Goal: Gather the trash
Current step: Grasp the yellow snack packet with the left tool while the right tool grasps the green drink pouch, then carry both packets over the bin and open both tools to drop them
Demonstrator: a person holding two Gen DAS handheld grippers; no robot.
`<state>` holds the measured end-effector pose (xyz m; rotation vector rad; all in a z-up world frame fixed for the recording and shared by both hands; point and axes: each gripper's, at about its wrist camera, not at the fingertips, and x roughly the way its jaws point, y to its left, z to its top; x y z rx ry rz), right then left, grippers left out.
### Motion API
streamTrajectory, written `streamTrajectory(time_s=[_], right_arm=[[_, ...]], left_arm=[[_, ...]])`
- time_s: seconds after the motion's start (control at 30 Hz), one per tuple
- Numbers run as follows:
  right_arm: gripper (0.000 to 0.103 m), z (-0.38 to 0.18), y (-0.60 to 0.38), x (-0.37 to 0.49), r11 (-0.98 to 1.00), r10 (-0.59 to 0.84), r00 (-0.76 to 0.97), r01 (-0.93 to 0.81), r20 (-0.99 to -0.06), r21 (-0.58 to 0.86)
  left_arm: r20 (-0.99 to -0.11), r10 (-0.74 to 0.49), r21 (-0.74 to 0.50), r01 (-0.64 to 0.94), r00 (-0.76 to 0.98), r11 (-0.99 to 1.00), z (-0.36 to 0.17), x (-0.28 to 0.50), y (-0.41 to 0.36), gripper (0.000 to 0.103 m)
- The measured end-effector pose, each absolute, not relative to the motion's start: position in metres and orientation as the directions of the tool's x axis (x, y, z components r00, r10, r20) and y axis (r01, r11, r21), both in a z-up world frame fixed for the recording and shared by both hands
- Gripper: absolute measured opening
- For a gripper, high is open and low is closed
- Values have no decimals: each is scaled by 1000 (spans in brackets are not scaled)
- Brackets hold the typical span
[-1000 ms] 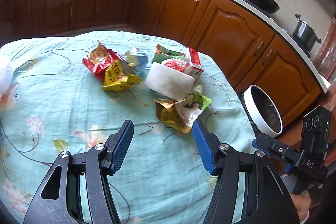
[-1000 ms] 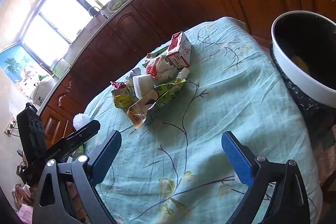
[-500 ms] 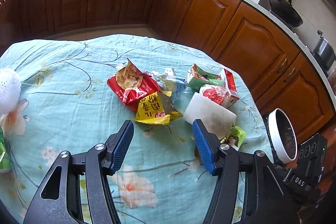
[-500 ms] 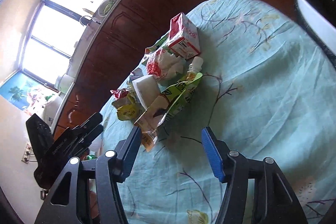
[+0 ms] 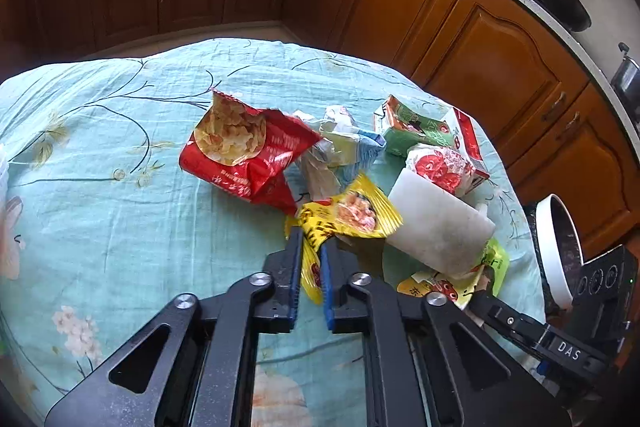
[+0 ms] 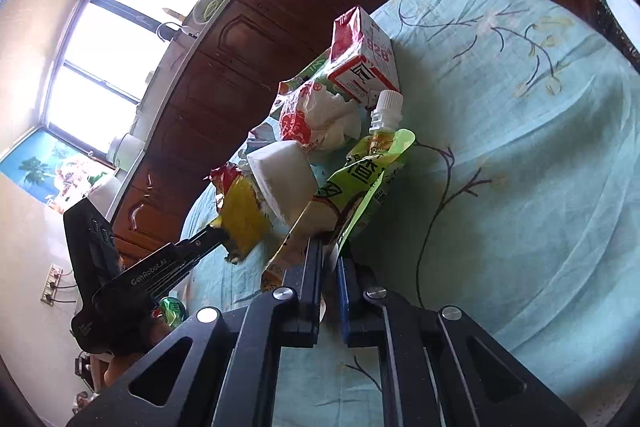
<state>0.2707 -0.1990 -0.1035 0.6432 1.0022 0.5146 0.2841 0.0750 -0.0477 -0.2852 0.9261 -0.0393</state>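
Left gripper [image 5: 311, 255] pinching yellow wrapper [image 5: 348, 217], floral tablecloth [image 5: 120, 219]

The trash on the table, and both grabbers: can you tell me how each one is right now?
Left gripper: shut on yellow packet.
Right gripper: shut on green pouch, cap on.
Red chip bag: torn open, lying flat.
Red carton: lying on its side.
White foam block: resting on the pile.

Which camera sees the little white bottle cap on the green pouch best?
The right wrist view: the white cap stands clear atop the green pouch, which the right gripper pinches. In the left wrist view the white foam block hides the cap; only the pouch's crumpled end shows.
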Motion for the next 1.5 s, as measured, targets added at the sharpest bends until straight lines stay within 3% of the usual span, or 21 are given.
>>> streamTrajectory(time_s=[0.47, 0.83, 1.5], right_arm=[[2, -55, -264, 216, 836, 510, 599, -178, -617, 519], [2, -41, -321, 188, 883, 397, 681, -101, -615, 459], [2, -19, -417, 180, 926, 204, 776, 45, -597, 374]], left_arm=[[-715, -273, -301, 70, 644, 951, -15, 219, 15, 1], [-704, -380, -317, 213, 600, 924, -7, 219, -59, 1], [-706, -454, -279, 376, 543, 884, 0, 237, -163, 1]])
